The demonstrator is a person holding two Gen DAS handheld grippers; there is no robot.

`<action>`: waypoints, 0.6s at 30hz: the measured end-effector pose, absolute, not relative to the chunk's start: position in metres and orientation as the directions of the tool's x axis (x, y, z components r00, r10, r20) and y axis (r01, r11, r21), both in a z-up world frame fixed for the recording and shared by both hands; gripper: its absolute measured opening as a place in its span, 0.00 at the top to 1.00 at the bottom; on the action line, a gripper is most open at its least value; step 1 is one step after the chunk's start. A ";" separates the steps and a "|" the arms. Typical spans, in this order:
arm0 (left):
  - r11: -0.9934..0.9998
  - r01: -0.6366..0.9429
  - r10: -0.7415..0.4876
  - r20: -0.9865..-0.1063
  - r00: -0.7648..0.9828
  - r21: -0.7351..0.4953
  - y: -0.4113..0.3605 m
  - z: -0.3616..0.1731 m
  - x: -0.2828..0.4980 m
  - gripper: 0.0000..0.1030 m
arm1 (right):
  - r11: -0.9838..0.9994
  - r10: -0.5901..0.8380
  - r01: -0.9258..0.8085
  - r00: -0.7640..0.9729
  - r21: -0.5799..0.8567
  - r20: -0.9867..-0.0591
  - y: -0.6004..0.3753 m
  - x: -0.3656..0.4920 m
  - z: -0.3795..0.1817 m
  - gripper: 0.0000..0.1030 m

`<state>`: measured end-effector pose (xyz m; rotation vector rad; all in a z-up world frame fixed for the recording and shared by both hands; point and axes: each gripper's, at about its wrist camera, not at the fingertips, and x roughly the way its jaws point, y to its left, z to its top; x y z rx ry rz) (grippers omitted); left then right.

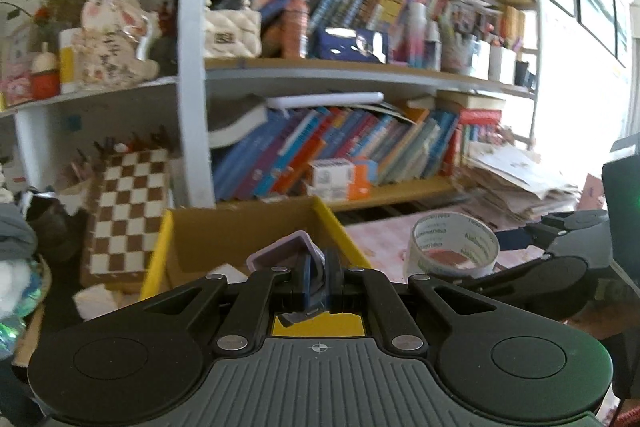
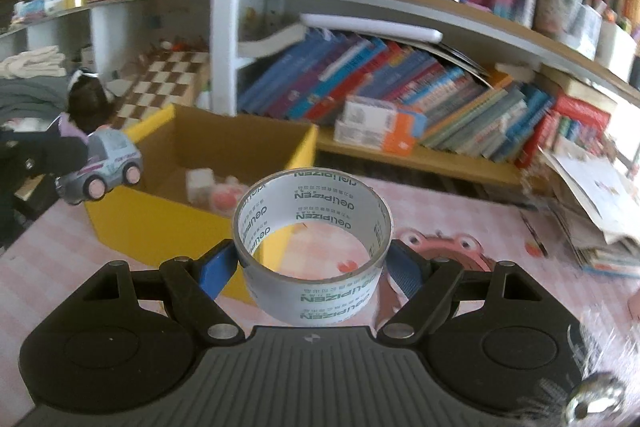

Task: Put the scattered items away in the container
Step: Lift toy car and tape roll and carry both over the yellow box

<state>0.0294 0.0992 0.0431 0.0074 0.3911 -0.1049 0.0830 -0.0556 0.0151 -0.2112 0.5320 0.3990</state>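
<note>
My left gripper [image 1: 318,279] is shut on a small toy car [image 2: 100,163], grey-blue with pink wheels; in the left wrist view only its lilac top [image 1: 286,249] shows above the fingers. The car hangs over the near left corner of a yellow cardboard box [image 2: 192,223], open at the top. My right gripper [image 2: 314,263] has its blue pads pressed on both sides of a roll of clear printed tape [image 2: 312,247], held above the pink table just right of the box. The tape roll [image 1: 452,247] also shows in the left wrist view. White and pink items [image 2: 212,193] lie inside the box.
A crowded bookshelf [image 2: 400,95] stands right behind the box and table. A brown-and-white chessboard [image 1: 128,211] leans at the left. A stack of papers [image 2: 592,195] lies at the table's right end. A pink cartoon mat [image 2: 440,247] lies under the tape.
</note>
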 end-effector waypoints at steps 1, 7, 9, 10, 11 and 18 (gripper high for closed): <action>0.995 0.095 -0.092 -0.375 0.922 -0.012 0.103 0.044 0.032 0.95 | 0.896 0.323 -0.433 0.786 -0.096 -0.527 -0.050 0.085 0.017 0.23; 0.998 0.057 -0.054 -0.361 0.931 -0.003 0.127 0.047 0.054 0.95 | 0.864 0.366 -0.487 0.782 -0.129 -0.505 -0.015 0.101 0.026 0.22; 0.999 0.051 -0.047 -0.372 0.927 0.003 0.134 0.043 0.067 0.95 | 0.854 0.372 -0.500 0.781 -0.143 -0.502 -0.004 0.111 0.027 0.22; 0.999 0.048 -0.042 -0.378 0.925 0.006 0.137 0.041 0.073 0.95 | 0.848 0.374 -0.506 0.781 -0.155 -0.500 0.002 0.115 0.027 0.22; 0.999 0.043 -0.036 -0.384 0.923 0.008 0.141 0.039 0.080 0.95 | 0.841 0.376 -0.513 0.781 -0.171 -0.498 0.008 0.120 0.027 0.22; 1.000 -0.007 0.017 -0.420 0.907 0.026 0.164 0.026 0.117 0.95 | 0.792 0.386 -0.557 0.774 -0.249 -0.502 0.043 0.151 0.022 0.22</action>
